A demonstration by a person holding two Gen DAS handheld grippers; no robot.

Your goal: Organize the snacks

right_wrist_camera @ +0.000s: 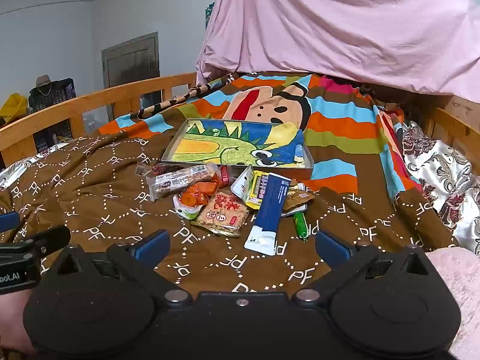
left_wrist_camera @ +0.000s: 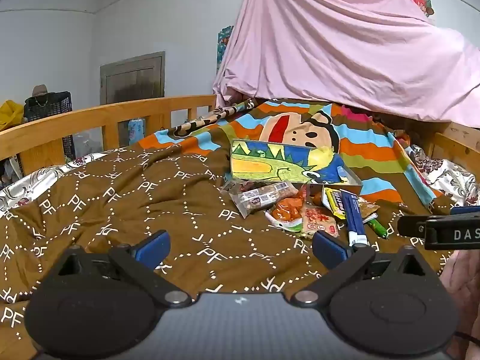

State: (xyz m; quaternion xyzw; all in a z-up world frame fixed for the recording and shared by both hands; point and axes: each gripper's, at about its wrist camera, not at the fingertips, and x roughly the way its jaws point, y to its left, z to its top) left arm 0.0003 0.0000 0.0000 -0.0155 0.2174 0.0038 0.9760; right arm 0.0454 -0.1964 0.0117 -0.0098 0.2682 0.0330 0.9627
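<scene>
Repeating "PF" in dotted white across the brown quilt point(right_wrist_camera: 90, 186). Snack pile point(right_wrist_camera: 228, 198) on it at twelve o'clock from the right gripper point(right_wrist_camera: 241, 244), touching the shallow metal tin point(right_wrist_camera: 303, 170) with its cartoon dinosaur lining. At one o'clock from the left gripper point(left_wrist_camera: 240, 244). Glossy crinkled wrappers; blue-white tube point(right_wrist_camera: 268, 213) flat and long. Both grippers tilted down, spread wide, empty. "DAS" partly readable on the right one's side.

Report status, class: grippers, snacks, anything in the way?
Left gripper and right gripper open, empty. Snack pile loose on bedspread, before tin tray. Nothing blocking.
</scene>
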